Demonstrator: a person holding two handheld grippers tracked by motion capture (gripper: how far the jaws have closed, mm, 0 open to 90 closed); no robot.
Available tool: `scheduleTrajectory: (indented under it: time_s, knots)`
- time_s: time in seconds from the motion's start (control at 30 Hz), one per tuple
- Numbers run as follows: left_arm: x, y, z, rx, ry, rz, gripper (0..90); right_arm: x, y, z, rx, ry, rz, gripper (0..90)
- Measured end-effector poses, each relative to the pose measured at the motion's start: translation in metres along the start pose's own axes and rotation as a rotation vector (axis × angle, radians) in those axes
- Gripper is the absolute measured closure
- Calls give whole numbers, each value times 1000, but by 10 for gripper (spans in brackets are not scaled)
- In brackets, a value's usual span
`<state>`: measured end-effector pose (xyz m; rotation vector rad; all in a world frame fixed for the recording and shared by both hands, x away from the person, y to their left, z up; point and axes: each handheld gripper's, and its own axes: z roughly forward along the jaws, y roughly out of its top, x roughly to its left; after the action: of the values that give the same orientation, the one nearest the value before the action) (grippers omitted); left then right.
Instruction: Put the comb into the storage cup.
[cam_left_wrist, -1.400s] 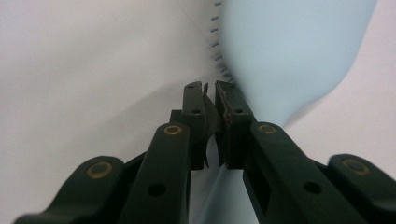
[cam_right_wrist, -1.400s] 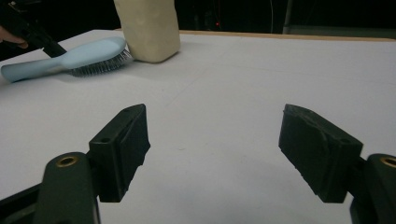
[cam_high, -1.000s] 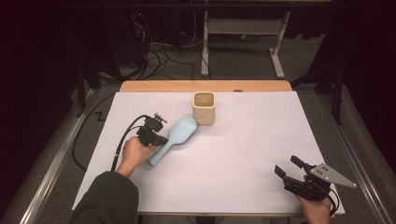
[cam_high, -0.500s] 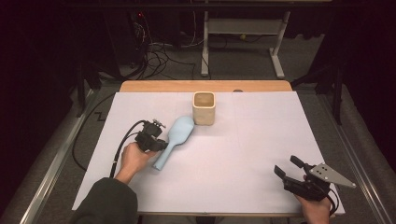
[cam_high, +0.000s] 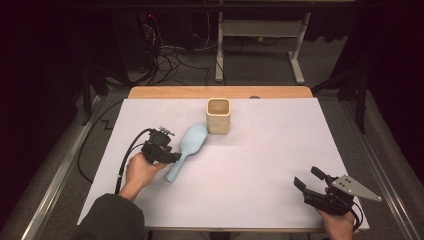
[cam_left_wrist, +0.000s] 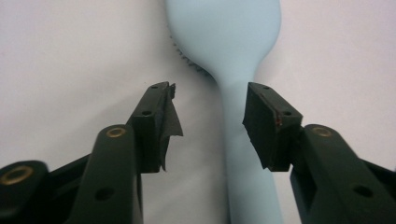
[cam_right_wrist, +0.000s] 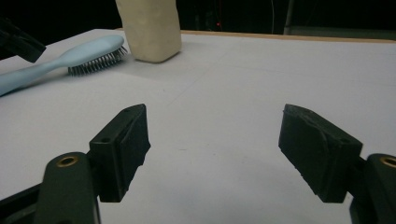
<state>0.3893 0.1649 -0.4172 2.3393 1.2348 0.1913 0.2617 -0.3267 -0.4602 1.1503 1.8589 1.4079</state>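
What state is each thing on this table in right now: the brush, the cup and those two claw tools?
Hairbrush: lying flat on the table, bristles down, released.
Beige cup: upright, mouth open; inside unclear.
Left gripper: open, jaws just opened, handle between them, pads off it.
Right gripper: open, nothing between its jaws.

Both grippers are black: the left gripper (cam_high: 167, 156) trails a black cable, and the right gripper (cam_high: 310, 181) carries a grey three-cornered plate with small holes. Its fingers (cam_left_wrist: 156, 122) have square black pads, brass-coloured pivot screws and one torn pad edge. The left arm wears a dark green sleeve (cam_high: 107, 220).
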Motion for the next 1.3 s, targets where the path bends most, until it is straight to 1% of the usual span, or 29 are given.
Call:
scheduleTrajectory:
  time_s: [0.1,0.17,0.27,0.33,0.4,0.57,0.8,1.0,1.13,1.3]
  knots:
    - [-3,-1,1,4,-11,-1,493,0,0,0,-1,-1,-2,254]
    - [-5,-1,3,12,-27,-9,505,0,0,0,-1,-1,-3,254]
    - [-9,0,6,16,-17,-9,500,0,0,0,-1,-2,-1,254]
    - [-12,1,9,22,-24,-7,495,0,0,0,0,-1,-3,254]
    - [-14,1,12,24,-23,-5,484,0,0,0,-1,-2,-4,254]
    - [-17,2,21,53,-11,5,464,0,0,0,0,-2,-4,254]
    - [-22,3,28,61,-16,5,458,0,0,0,1,-3,-5,255]
    - [-22,4,34,70,-11,-4,469,1,0,0,2,0,-8,255]
    - [-23,5,37,78,-3,0,484,1,0,0,1,1,-10,255]
    - [-23,5,38,73,8,0,499,1,0,0,1,1,-11,255]
